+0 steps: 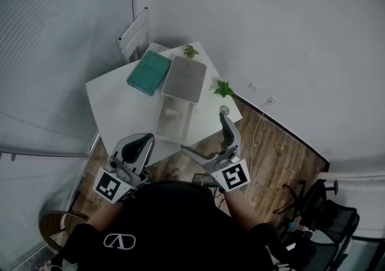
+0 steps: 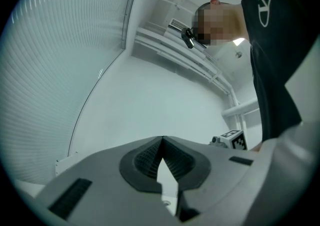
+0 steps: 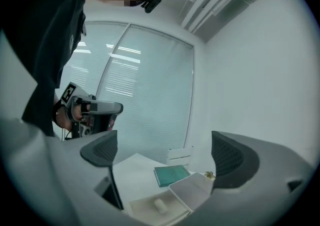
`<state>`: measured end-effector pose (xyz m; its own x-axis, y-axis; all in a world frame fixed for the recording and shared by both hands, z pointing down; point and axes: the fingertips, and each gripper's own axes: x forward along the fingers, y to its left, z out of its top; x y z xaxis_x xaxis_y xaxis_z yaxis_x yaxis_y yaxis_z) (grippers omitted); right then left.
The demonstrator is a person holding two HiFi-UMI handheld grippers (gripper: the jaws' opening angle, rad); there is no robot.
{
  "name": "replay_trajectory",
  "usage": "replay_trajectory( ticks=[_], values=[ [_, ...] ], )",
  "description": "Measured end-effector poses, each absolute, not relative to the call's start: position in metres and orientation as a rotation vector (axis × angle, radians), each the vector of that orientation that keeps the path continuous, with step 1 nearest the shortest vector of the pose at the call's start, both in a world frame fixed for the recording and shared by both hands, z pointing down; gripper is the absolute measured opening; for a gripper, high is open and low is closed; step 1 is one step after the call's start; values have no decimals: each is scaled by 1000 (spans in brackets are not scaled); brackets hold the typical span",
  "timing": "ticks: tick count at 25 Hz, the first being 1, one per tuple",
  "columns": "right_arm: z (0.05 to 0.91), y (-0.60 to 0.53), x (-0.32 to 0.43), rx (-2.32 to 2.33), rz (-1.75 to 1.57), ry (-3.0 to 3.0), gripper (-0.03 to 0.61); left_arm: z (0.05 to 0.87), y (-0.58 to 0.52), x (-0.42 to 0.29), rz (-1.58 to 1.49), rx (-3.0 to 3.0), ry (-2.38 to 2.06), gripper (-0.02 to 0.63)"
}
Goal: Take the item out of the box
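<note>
An open white box [image 1: 173,121] lies on the white table [image 1: 114,101], its lid [image 1: 185,77] folded back toward the wall. In the right gripper view a small white item [image 3: 160,205] rests inside the box [image 3: 145,212]. My right gripper [image 1: 204,130] hovers at the table's near right edge, jaws open and empty, apart from the box; in its own view the right gripper [image 3: 165,152] frames the box from a distance. My left gripper [image 1: 143,139] is at the near left edge, shut on nothing. The left gripper [image 2: 161,141] points up at a bare wall.
A teal book [image 1: 149,71] lies left of the lid. Two small plants [image 1: 224,89] [image 1: 190,51] stand by the table's right and far edges. A white chair [image 1: 135,35] stands behind the table. An office chair [image 1: 325,204] and cables are on the wood floor at right.
</note>
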<state>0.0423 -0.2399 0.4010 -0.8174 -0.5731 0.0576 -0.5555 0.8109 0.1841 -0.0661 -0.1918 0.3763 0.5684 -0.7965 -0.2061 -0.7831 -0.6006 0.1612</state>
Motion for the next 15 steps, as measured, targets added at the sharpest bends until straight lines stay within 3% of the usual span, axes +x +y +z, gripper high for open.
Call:
replay_trajectory(
  ticks=[15],
  values=[
    [484, -293, 18, 533, -267, -2615, 534, 397, -190, -76, -361, 2678, -1406, 5]
  ],
)
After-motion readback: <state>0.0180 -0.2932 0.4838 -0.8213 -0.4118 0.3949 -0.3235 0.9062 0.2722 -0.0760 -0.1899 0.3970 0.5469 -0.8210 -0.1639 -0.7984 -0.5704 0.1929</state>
